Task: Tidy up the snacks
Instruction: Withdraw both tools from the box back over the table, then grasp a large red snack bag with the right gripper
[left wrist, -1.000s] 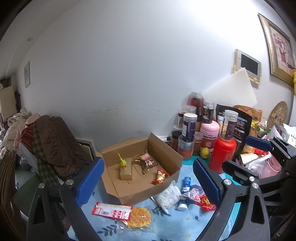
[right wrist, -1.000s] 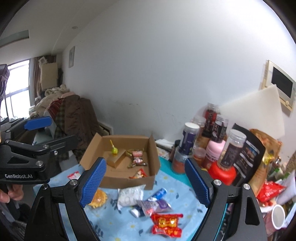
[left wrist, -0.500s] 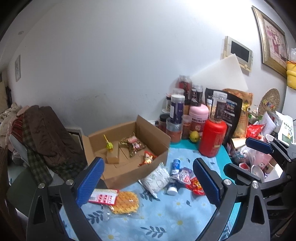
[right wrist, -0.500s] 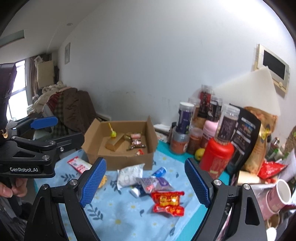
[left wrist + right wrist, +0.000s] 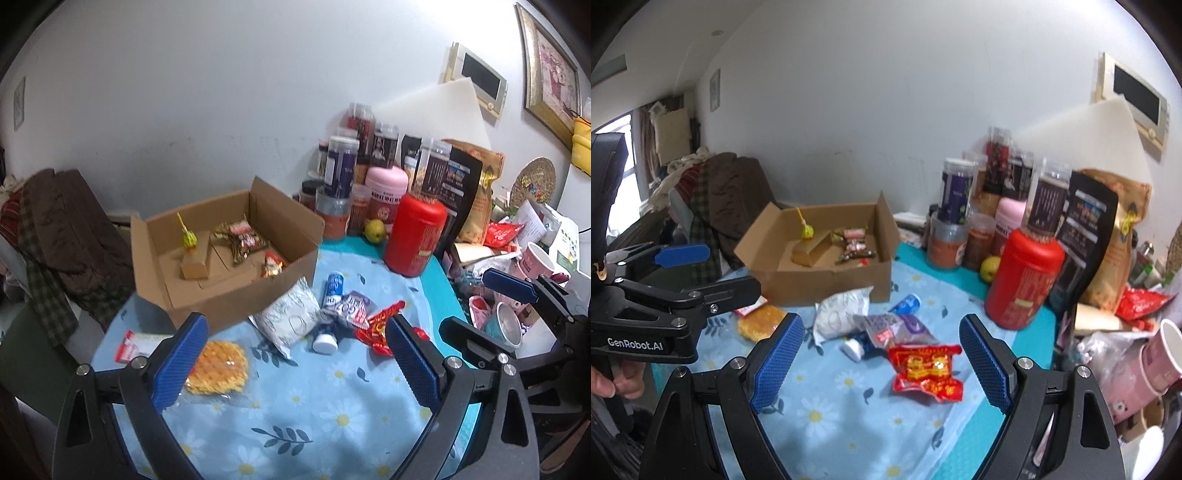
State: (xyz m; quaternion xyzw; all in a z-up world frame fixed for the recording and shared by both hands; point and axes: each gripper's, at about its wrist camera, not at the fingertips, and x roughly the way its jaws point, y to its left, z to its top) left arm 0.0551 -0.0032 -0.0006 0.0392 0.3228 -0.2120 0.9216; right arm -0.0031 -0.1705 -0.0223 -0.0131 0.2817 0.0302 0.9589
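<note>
Fingers of my left gripper (image 5: 293, 363) are spread wide and hold nothing; they hang above the near part of the blue flowered cloth (image 5: 314, 413). Fingers of my right gripper (image 5: 881, 363) are spread wide too, empty, with the red packet (image 5: 927, 369) lying on the cloth between them, not touched.

From left to right on the cloth I see one red-and-white flat packet (image 5: 142, 341) at the left edge, one round yellow waffle snack (image 5: 218, 367) beside it, one white pouch (image 5: 290, 319) leaning at the front wall of the cardboard box (image 5: 236, 295), one blue tube (image 5: 332, 295), one purple-grey packet (image 5: 351, 308) lying across the tube, then the red packet. So I count six snacks outside the box.

Inside the box I count one green lollipop (image 5: 189, 238), one small brown carton (image 5: 195, 264), one bunch of wrapped candies (image 5: 242, 240) and one small red sweet (image 5: 272, 264).

Behind, at the far right corner, stand a red canister (image 5: 415, 236), a pink-lidded jar (image 5: 386, 188) and several tall jars, closely together.
</note>
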